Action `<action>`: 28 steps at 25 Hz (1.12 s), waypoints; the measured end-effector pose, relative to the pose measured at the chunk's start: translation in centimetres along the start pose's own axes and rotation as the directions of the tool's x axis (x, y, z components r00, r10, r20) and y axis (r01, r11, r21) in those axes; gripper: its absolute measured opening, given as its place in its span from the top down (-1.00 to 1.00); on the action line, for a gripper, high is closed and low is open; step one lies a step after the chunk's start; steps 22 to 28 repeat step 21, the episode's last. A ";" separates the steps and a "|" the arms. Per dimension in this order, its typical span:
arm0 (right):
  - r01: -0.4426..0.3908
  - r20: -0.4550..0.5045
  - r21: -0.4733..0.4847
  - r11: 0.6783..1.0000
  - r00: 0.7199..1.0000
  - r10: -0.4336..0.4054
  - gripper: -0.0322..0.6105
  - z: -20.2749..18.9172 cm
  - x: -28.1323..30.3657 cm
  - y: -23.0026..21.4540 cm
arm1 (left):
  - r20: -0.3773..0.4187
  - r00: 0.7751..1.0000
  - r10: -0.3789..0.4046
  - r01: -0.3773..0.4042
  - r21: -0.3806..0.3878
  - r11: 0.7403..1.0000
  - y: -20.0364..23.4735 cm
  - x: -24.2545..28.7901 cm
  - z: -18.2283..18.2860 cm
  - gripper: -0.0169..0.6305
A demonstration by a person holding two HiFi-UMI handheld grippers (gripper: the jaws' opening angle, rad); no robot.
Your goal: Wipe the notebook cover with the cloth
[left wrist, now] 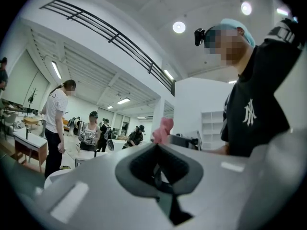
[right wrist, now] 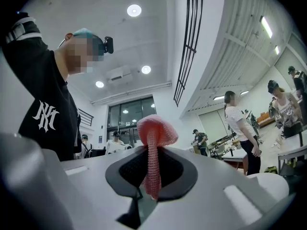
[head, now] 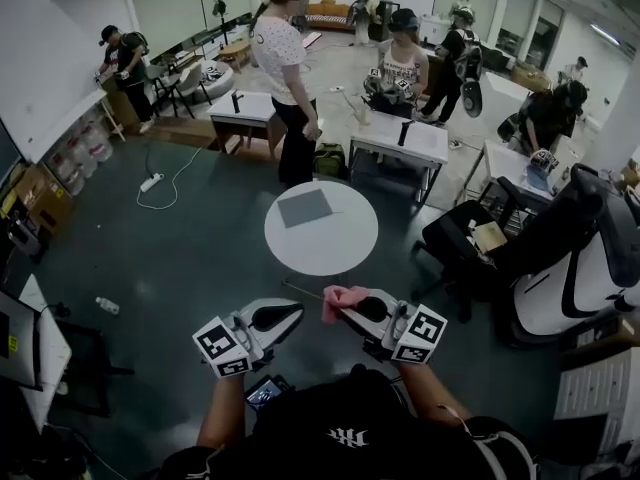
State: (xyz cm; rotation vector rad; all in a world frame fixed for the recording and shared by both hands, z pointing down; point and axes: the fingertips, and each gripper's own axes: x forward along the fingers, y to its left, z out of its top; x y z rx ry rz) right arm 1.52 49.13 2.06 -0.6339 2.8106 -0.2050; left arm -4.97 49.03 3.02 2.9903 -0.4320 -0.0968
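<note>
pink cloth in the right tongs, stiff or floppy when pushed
Probably floppy: the pink cloth bunches into a soft lump past the right gripper, whose shut tongs squeeze it thin. Its knit weave looks light and likely grippy, not slippery. Pushed over the notebook, it may fold unless pressed flat.

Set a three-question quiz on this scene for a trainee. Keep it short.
1. True or false: the pink cloth is pinched in the right gripper.
2. The grey notebook lies on: A) the floor; B) the round white table; C) a chair.
3. Fill in: the left gripper is shut and holds ____.

Key: 1 true; 2 B; 3 nothing.
</note>
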 end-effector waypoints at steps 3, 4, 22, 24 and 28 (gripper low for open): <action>0.006 -0.009 0.017 1.000 1.000 -0.006 0.80 -1.5 1.0 2.0 | 0.005 0.999 0.034 -0.034 -0.020 0.999 0.1 -2.4 -1.2 0.93; 0.003 -0.013 0.015 1.000 1.000 -0.003 0.80 -1.7 1.1 2.6 | 0.005 0.999 0.042 -0.041 -0.024 0.999 0.1 -2.9 -1.4 0.93; -0.059 -0.057 -0.004 0.998 0.997 0.058 0.79 -3.3 5.1 2.8 | 0.012 0.992 0.128 -0.128 0.003 0.992 2.9 -6.9 -1.2 0.98; -0.059 -0.057 -0.004 0.998 0.997 0.058 0.79 -3.3 5.1 2.8 | 0.012 0.992 0.128 -0.128 0.003 0.992 2.9 -6.9 -1.2 0.98; -0.059 -0.057 -0.004 0.998 0.997 0.058 0.79 -3.3 5.1 2.8 | 0.012 0.992 0.128 -0.128 0.003 0.992 2.9 -6.9 -1.2 0.98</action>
